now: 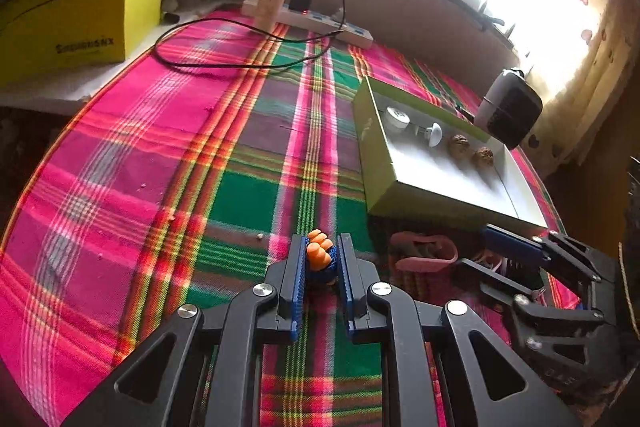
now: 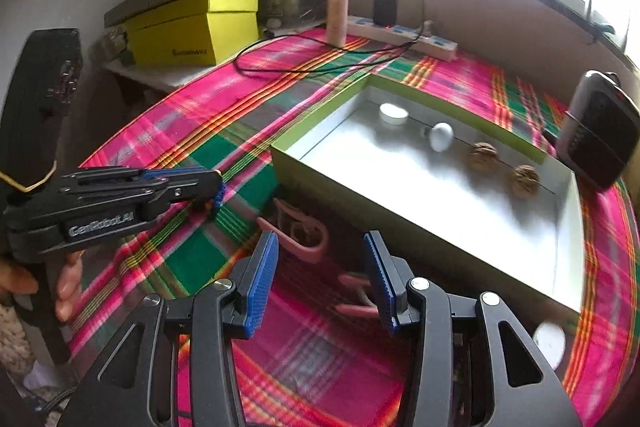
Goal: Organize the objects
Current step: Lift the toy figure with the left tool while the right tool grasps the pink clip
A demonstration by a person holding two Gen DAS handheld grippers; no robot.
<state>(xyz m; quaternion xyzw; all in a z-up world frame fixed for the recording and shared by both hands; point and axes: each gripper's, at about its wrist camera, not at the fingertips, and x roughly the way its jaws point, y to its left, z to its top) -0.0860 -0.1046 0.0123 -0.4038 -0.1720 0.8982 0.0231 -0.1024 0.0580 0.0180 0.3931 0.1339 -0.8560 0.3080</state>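
Left wrist view shows your left gripper [image 1: 320, 259] tilted down at the plaid cloth [image 1: 160, 167], clenched on a small orange-and-blue toy [image 1: 319, 254]. Your right gripper [image 2: 320, 279] hangs with fingers apart over a pink clip [image 2: 298, 227], nothing between them. Just right sits the green tray [image 2: 316, 125] holding two walnuts [image 2: 483, 155].

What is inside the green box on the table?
Inside the green box lie a white round lid, a white bulb-like piece and two walnuts. Its near wall hides part of the floor.
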